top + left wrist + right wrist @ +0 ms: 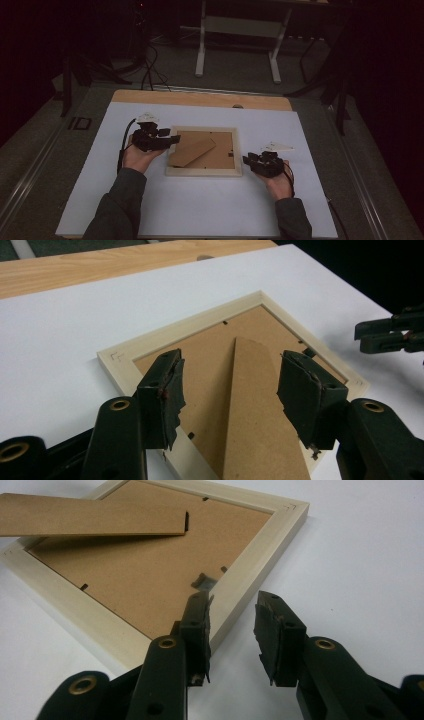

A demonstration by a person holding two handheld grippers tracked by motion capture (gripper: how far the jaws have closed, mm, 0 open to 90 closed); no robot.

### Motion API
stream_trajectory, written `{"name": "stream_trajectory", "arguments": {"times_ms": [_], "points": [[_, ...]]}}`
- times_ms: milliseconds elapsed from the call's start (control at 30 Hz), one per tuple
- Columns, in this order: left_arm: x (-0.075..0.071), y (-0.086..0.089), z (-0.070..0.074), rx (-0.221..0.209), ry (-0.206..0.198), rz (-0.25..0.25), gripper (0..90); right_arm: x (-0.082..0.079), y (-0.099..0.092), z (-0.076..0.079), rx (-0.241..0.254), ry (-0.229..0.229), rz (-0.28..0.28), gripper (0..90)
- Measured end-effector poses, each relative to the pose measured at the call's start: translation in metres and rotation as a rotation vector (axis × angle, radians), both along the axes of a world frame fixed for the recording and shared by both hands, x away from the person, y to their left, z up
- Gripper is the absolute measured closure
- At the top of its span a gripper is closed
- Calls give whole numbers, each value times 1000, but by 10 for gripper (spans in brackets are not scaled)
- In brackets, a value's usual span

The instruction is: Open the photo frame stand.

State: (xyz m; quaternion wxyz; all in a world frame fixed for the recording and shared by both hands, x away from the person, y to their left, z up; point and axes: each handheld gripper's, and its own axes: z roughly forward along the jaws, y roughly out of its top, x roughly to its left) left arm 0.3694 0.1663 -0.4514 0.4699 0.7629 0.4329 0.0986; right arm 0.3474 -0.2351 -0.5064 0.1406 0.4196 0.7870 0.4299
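Two grippers flank a pale wooden picture frame (pixel 204 171) lying face down near the middle of the white board (pixel 200 215) that covers the table. Its brown backing board (pixel 210 365) faces up, and the cardboard easel stand (pixel 192 151) is swung up off that backing, slanting from the frame's near left corner toward its far right.

At the frame's left edge, the left gripper (pixel 172 140) reaches in over the rim. In the left gripper view its jaws stand wide apart, one pad on either side of the raised stand, neither pressing it; the near end of the stand is cut off by the bottom of that view.

Beside the frame's near right corner sits the right gripper (pixel 247 160). Its jaws are partly open with nothing between them; in the right gripper view one pad hangs over the frame's rim and the other over bare white board, and whether either touches I cannot tell. A small dark metal tab (pixel 204 582) on the backing near that corner is too blurred to identify.

Beyond the board, a strip of bare wooden tabletop (pixel 200 98) shows, and the room behind is too dark to read.
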Motion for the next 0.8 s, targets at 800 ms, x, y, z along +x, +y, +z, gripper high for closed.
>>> {"name": "stream_trajectory", "arguments": {"times_ms": [800], "points": [[18,-7,-2,-5,91,-28,448,0,0,0,1,-1,0,661]]}}
